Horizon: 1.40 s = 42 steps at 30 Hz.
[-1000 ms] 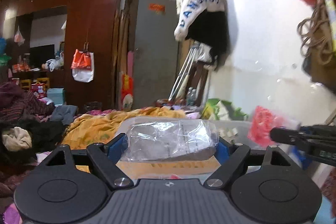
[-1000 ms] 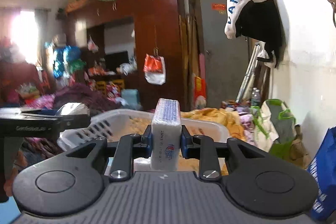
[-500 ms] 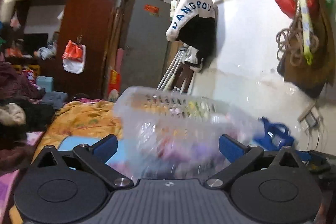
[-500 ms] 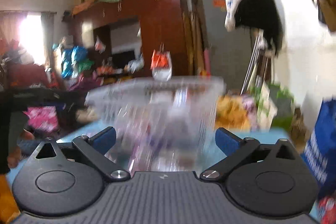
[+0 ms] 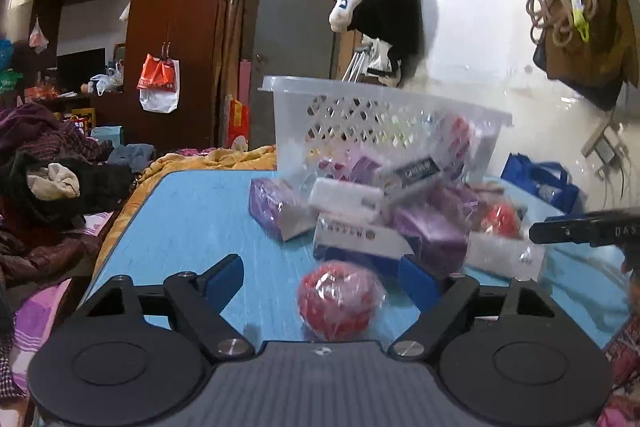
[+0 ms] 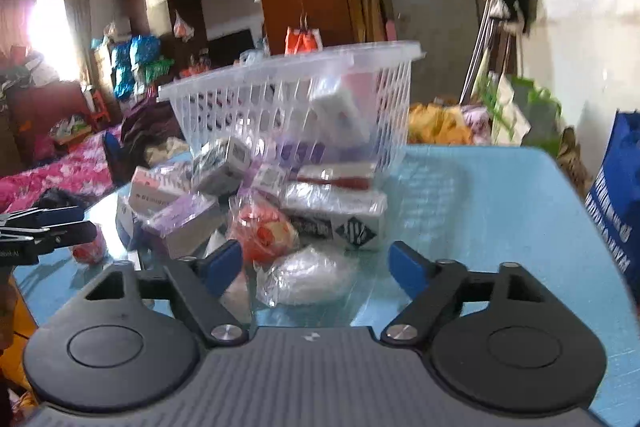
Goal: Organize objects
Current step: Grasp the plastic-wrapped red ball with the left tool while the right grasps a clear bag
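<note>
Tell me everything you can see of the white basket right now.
The basket is translucent white plastic with lattice walls and a flat rim. It sits upright, slightly tilted, on the blue table, at the far side of a pile of wrapped packets that lies against its near wall. Some packets show through the lattice. Neither gripper touches it.

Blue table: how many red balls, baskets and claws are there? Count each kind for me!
Red wrapped balls: 2
Plastic basket: 1
Claws: 2, the left claw and the right claw, both open
Total: 5
</note>
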{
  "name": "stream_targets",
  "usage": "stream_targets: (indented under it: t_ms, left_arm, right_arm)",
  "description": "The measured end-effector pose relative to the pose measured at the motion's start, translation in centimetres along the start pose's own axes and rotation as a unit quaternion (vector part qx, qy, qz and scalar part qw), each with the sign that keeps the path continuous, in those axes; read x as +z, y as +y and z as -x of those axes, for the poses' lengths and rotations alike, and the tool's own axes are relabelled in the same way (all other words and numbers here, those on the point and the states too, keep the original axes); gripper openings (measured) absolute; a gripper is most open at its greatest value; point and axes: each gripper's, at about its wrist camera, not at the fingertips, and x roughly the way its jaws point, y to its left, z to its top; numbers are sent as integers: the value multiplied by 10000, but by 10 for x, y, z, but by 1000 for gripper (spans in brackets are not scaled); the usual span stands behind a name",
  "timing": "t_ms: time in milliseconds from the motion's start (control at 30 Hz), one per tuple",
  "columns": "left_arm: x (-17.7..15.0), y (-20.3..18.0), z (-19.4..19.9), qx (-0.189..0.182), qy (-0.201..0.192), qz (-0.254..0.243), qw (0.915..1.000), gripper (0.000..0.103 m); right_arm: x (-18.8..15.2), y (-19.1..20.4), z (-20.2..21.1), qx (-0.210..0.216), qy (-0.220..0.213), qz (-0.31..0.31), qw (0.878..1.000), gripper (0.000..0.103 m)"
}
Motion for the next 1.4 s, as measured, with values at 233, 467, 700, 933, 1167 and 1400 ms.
stream_targets:
  t_ms: [233,467,700,933,1167,1400]
  left_arm:
    - [-5,-3,-10,137,234,-48,9996,65]
    - [-11,-11,-8,205,104,-180,9996,52]
    - [-12,-15,-1,191,-23,-266,9995,52]
    - [-9,-19,11,138,-362,-293,9988,52]
    - [-8,-21,19,35,-620,-253,9977,52]
    - [-7,-22,18,13,-623,-284,9977,52]
  right_arm:
    - [-3,6,0,-110,145,174,9997,61]
    - [-8,5,17,-91,-474,84,9988,53]
    - [-10,9,27,-134,-884,176,9958,52]
    - [-13,15,35,-227,-1307,397,9904,52]
    - [-14,23,38,-384,-1541,632,9853,52]
    - [-15,20,39,-365,-1651,572,9839,52]
